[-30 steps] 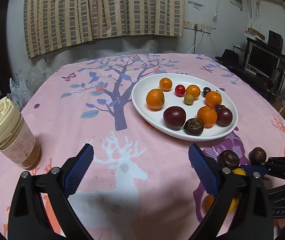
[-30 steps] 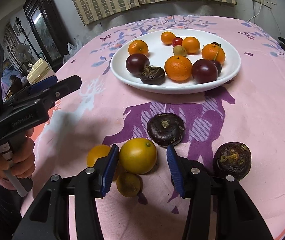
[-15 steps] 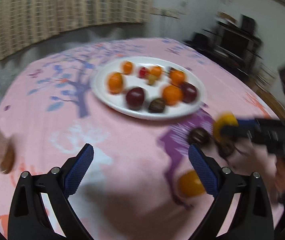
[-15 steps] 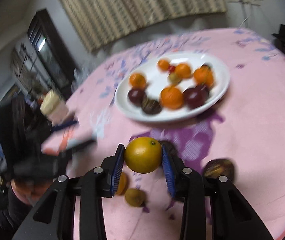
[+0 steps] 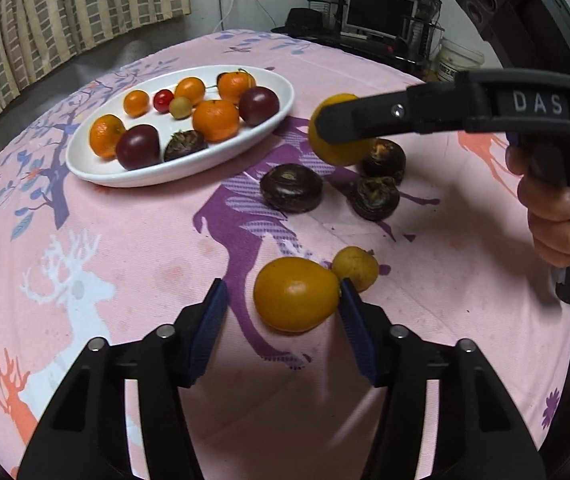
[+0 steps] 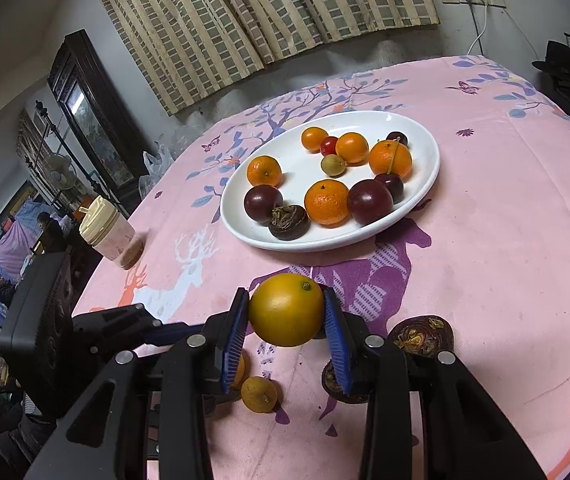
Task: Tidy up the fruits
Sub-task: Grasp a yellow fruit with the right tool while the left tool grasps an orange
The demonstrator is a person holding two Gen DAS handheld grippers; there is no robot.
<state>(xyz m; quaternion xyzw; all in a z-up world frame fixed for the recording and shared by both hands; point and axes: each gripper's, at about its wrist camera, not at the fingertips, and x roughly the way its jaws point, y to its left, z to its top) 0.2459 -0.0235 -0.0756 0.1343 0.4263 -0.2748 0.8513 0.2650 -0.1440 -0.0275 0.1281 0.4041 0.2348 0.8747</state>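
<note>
Tablecloth [image 5: 133,248] first: we see a pink cloth printed with deer and a tree, spread over the whole round table. On its far half sits a white oval plate [image 6: 425,184] loaded with small oranges, dark purple fruits, one brown husked fruit, a red cherry tomato and a pale green one. At the table's left edge, seen from the right wrist camera, stands a lidded cup [image 6: 107,236].

Our right gripper [image 6: 287,312] is raised above the cloth, its blue pads pressed on both sides of a yellow-orange fruit [image 6: 287,310], well short of the plate. A hand [image 5: 557,208] grips its handle.

Our left gripper [image 5: 283,304] sits low with jaws spread wide around a second orange fruit [image 5: 295,294] that lies on the cloth; the right-side pad is at or almost at its skin and the left pad stands clear. A small yellow fruit [image 5: 355,268] lies just beside that orange, touching it. Farther on, three dark brown fruits [image 5: 292,187] rest loose on the purple deer print, between the grippers and the plate
</note>
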